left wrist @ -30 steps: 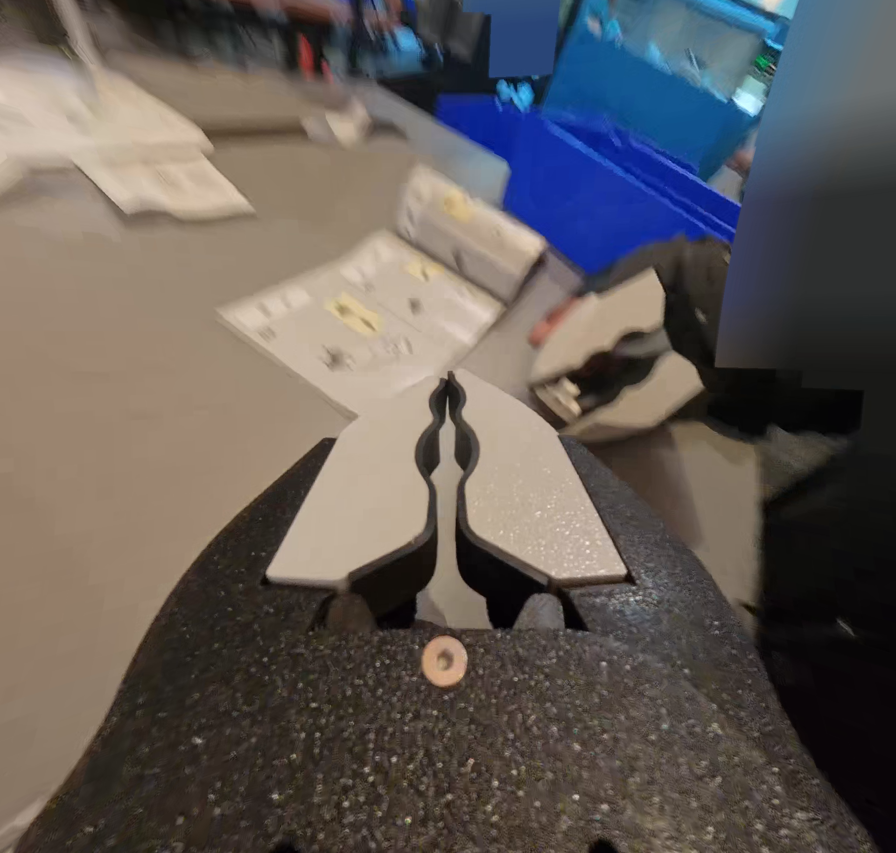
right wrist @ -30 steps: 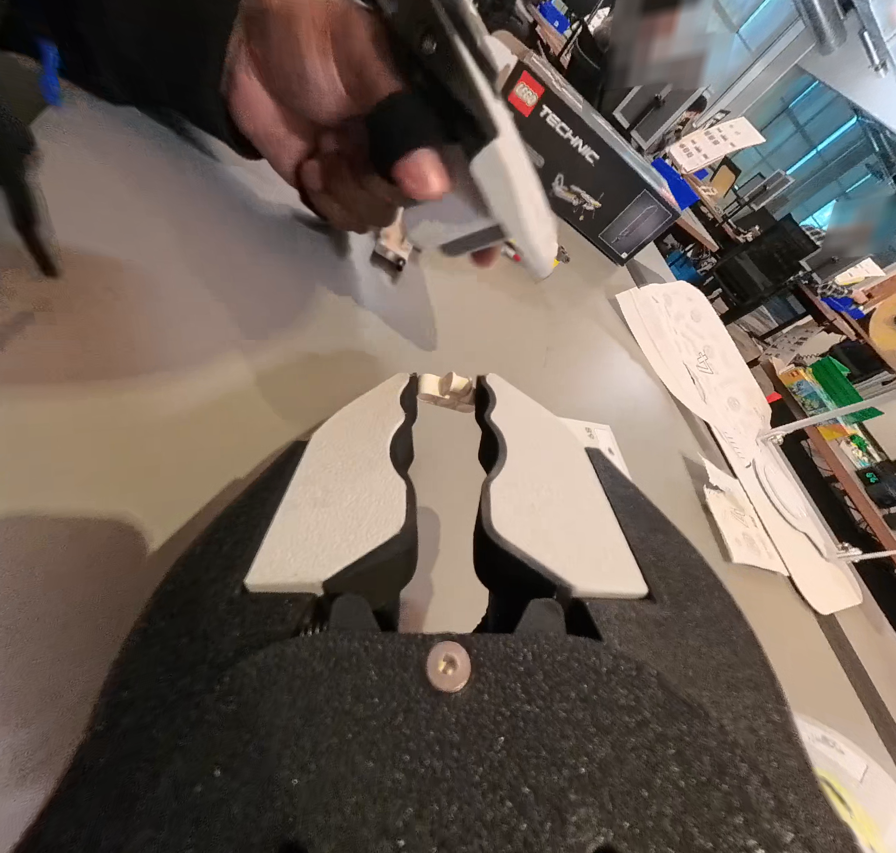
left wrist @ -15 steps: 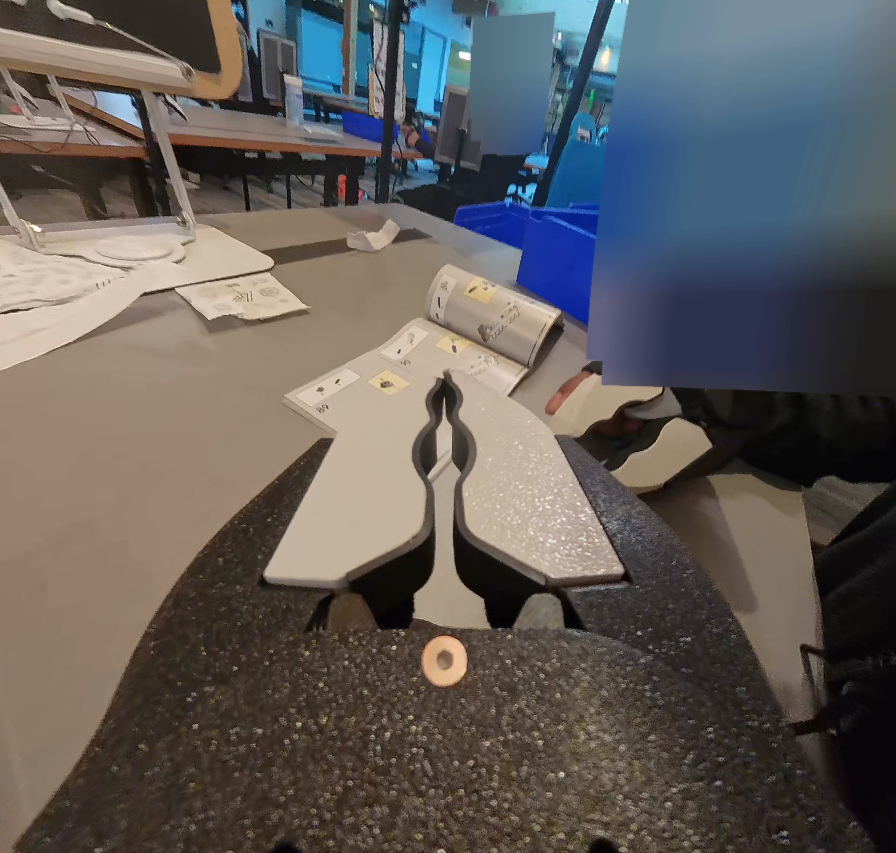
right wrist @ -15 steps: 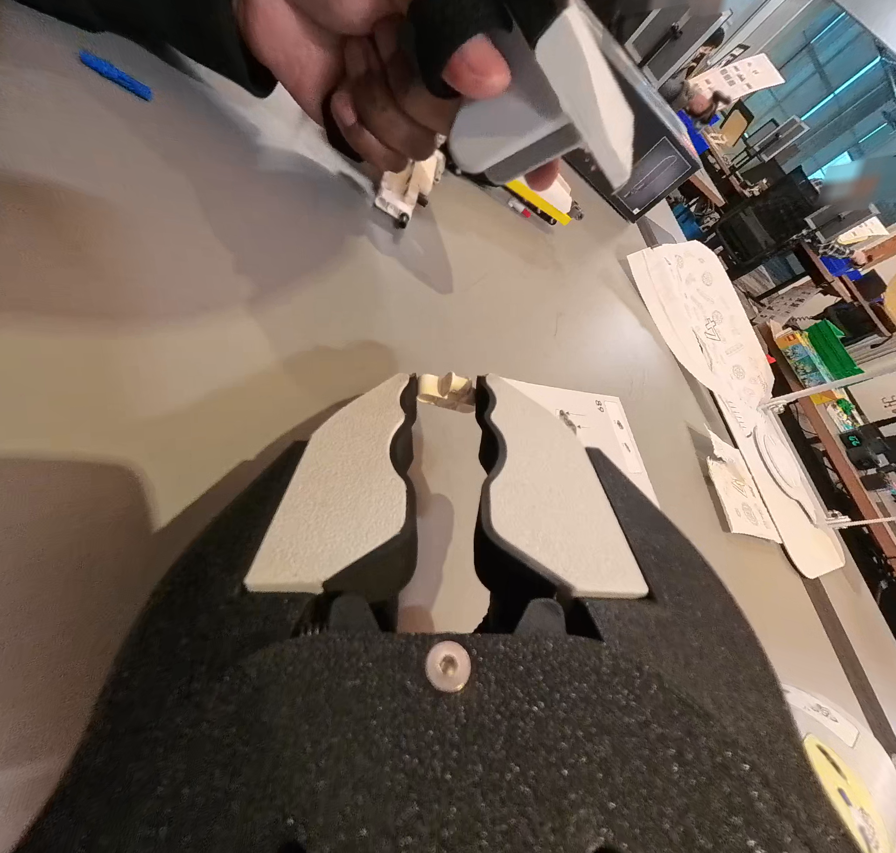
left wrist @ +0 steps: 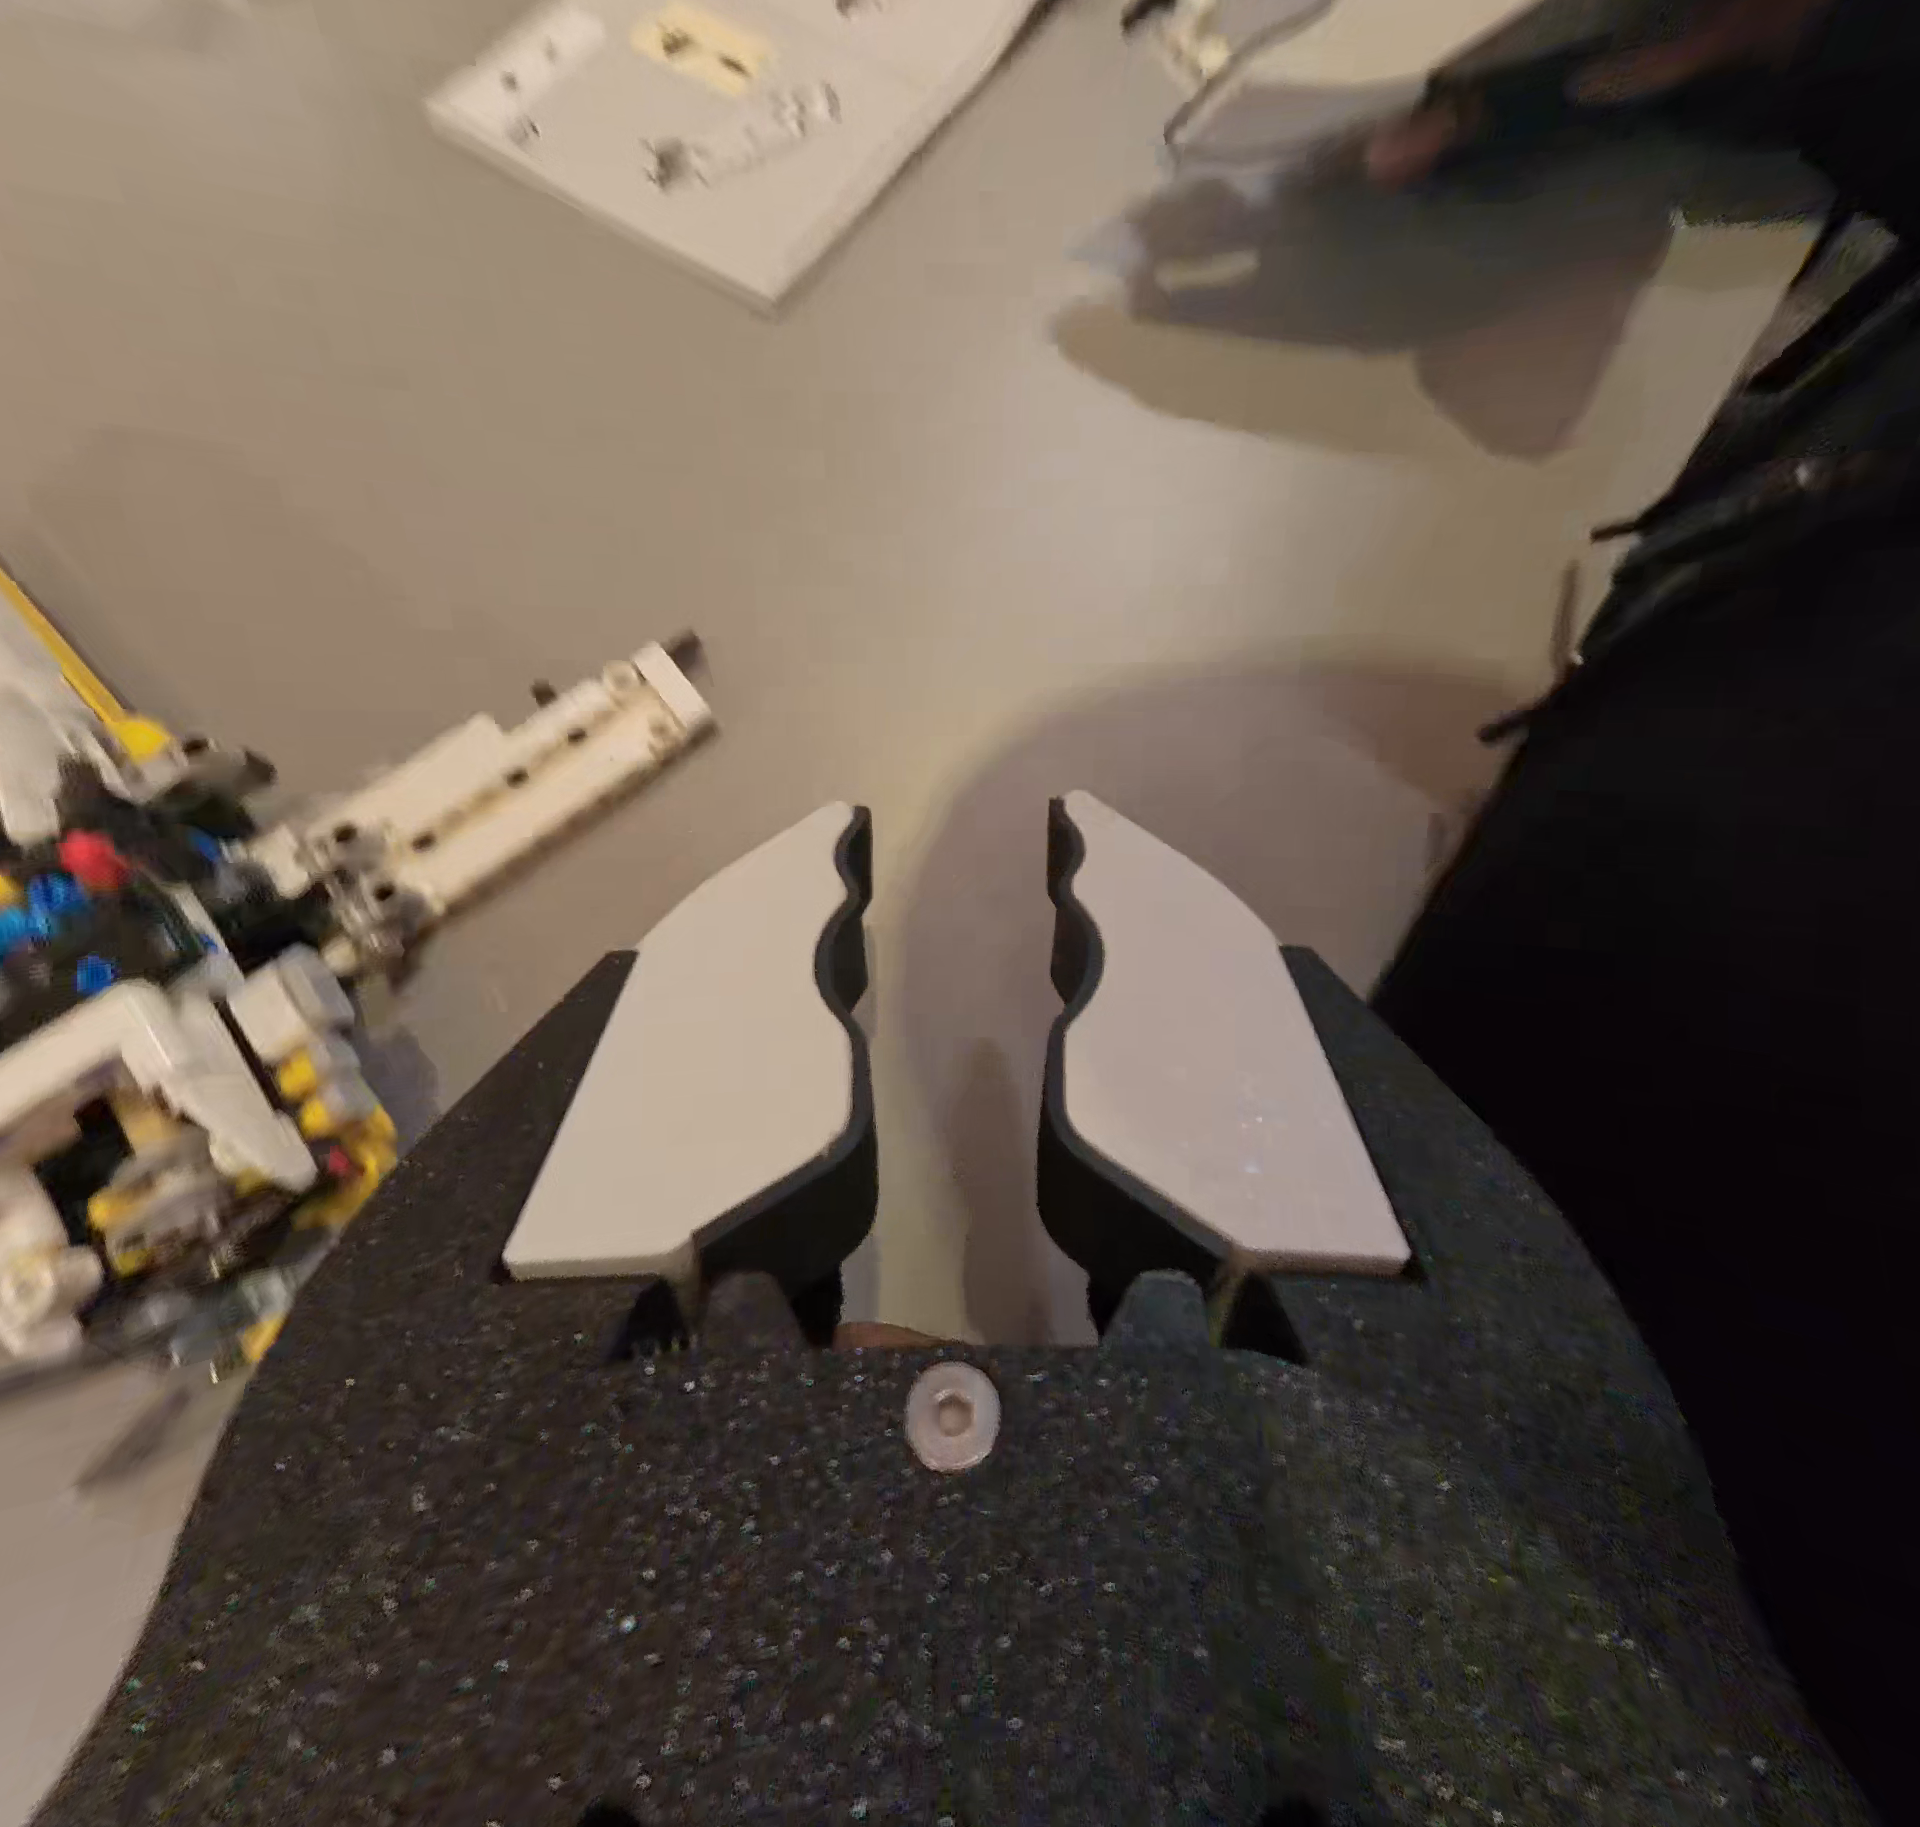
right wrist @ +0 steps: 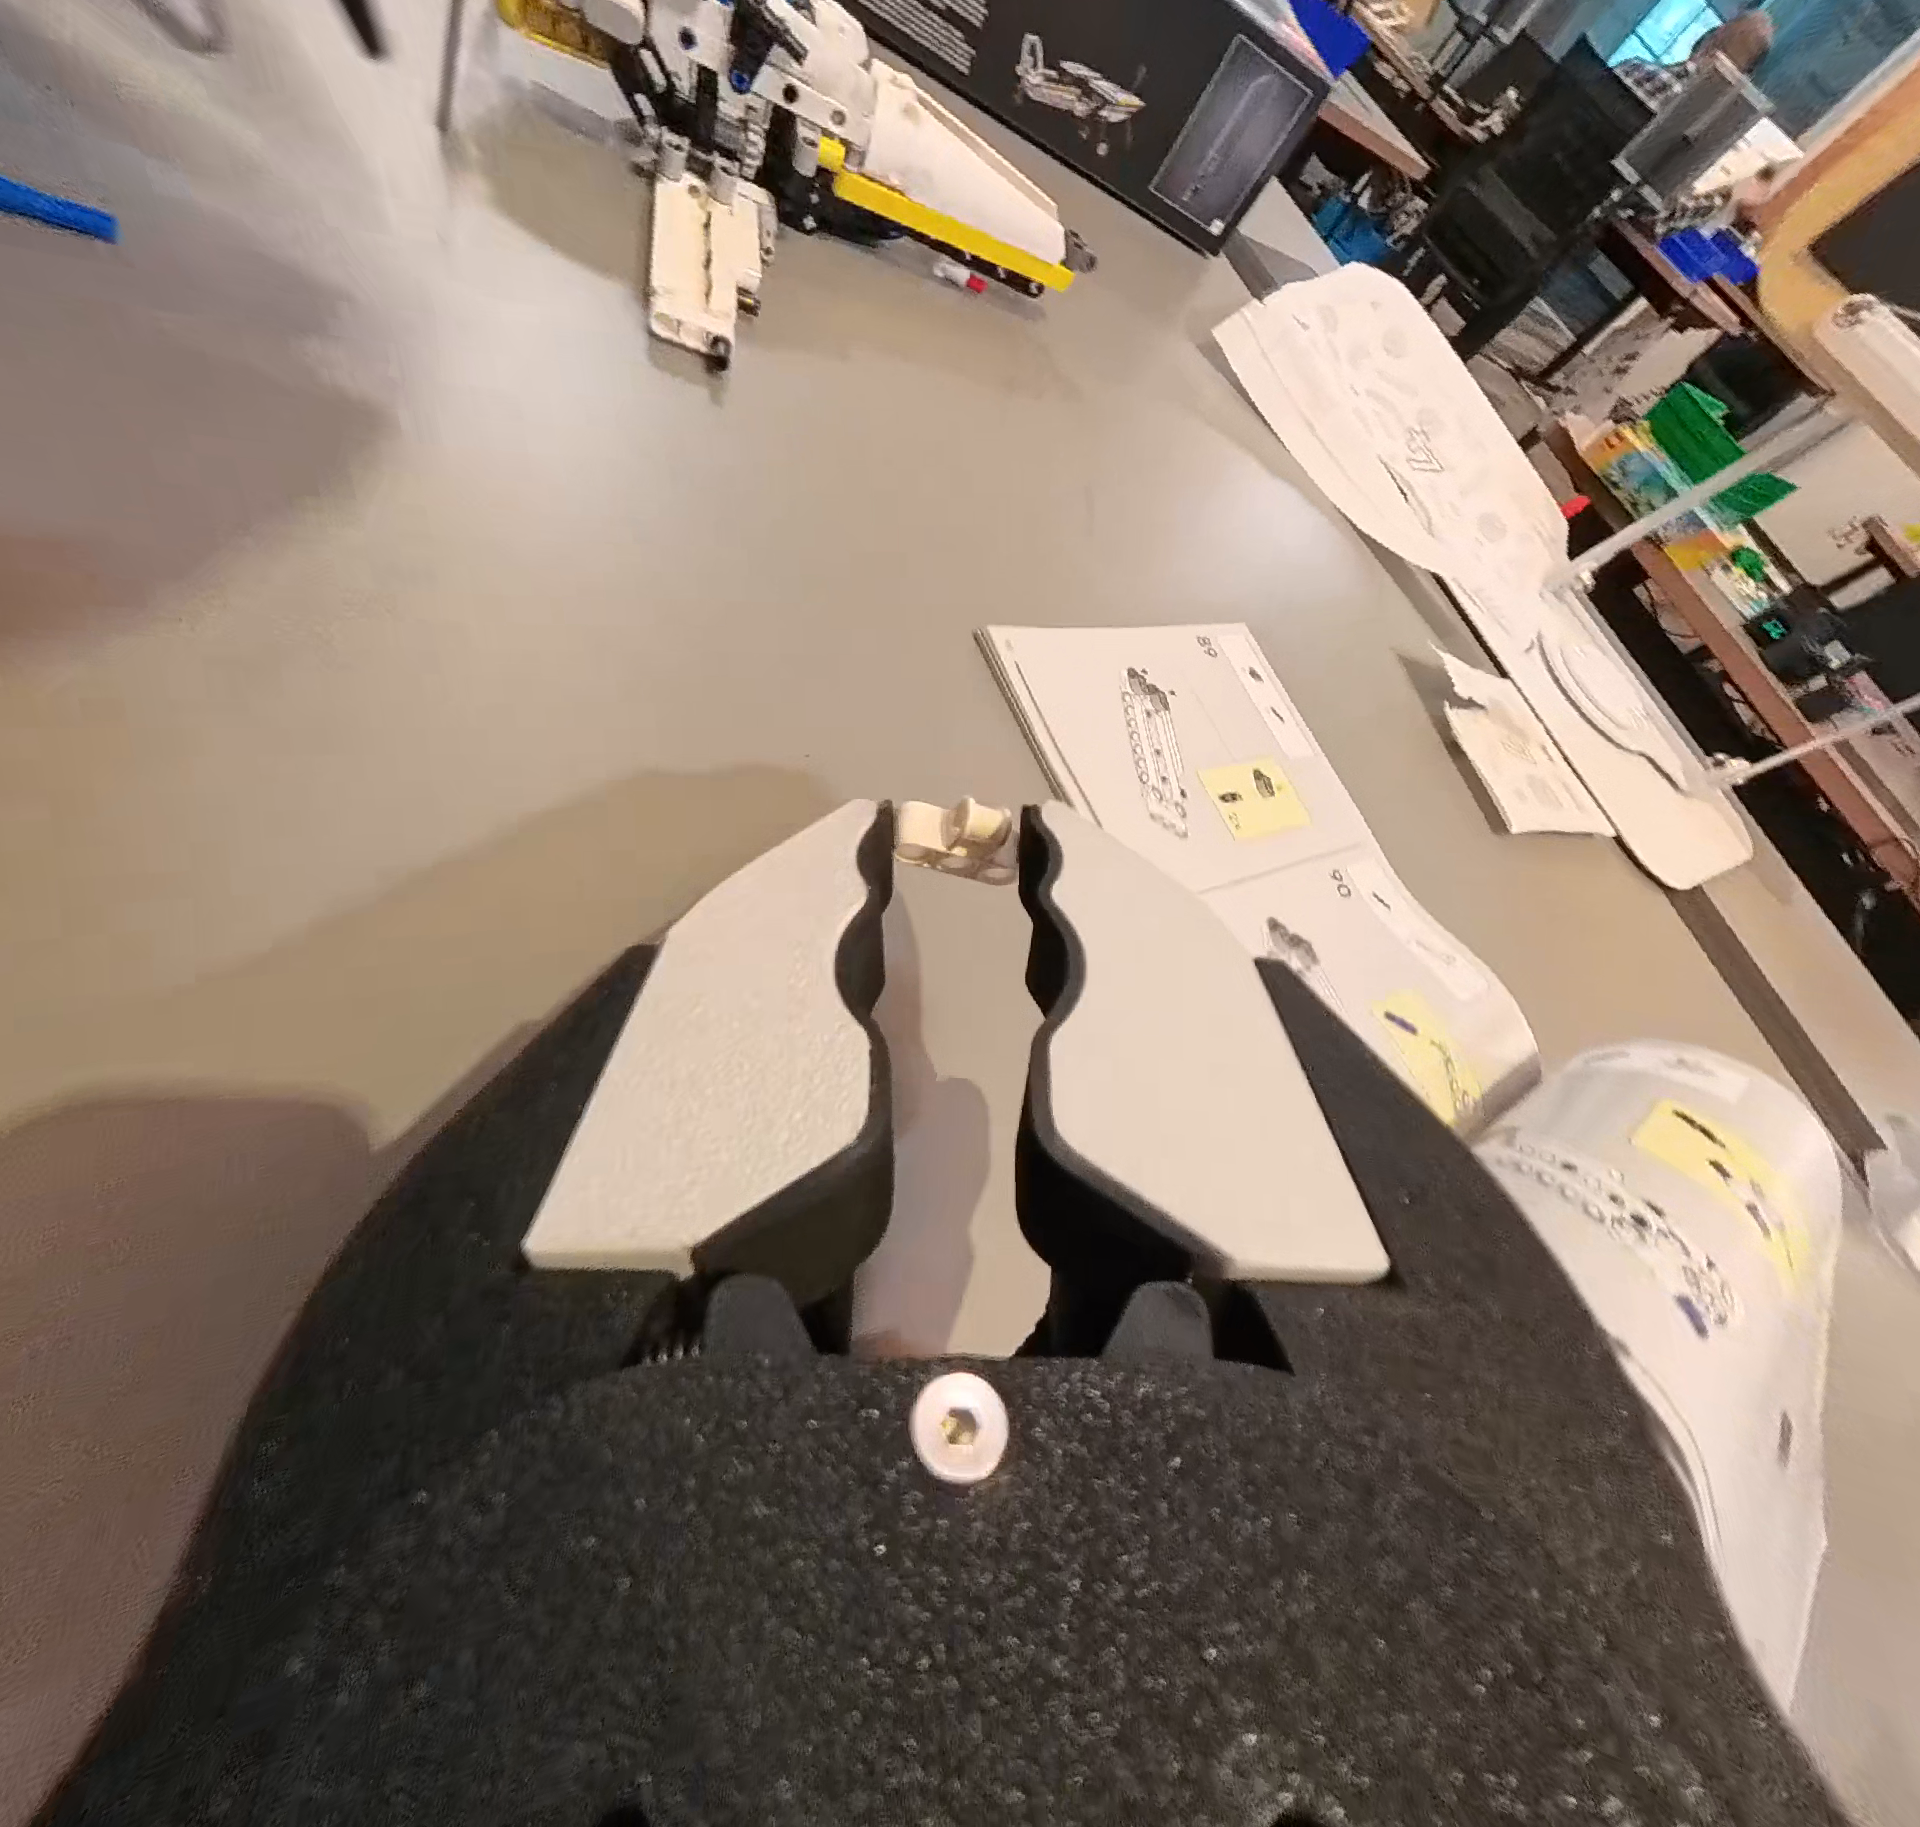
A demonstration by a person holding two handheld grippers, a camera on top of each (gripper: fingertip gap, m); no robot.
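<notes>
While the left gripper (left wrist: 958, 816) hangs over the grey table (left wrist: 520, 447) with its fingers apart and nothing between them, the right gripper (right wrist: 954, 821) is clamped on a small white connector (right wrist: 951, 840), both pads pressing its ends above the table. Nearest the left gripper, to its left, lies a white beam assembly (left wrist: 488, 801) joined to a white, yellow and black model (left wrist: 145, 1081). An open booklet (right wrist: 1247, 790) lies just right of the right gripper's tips, the black box (right wrist: 1070, 42) far behind.
</notes>
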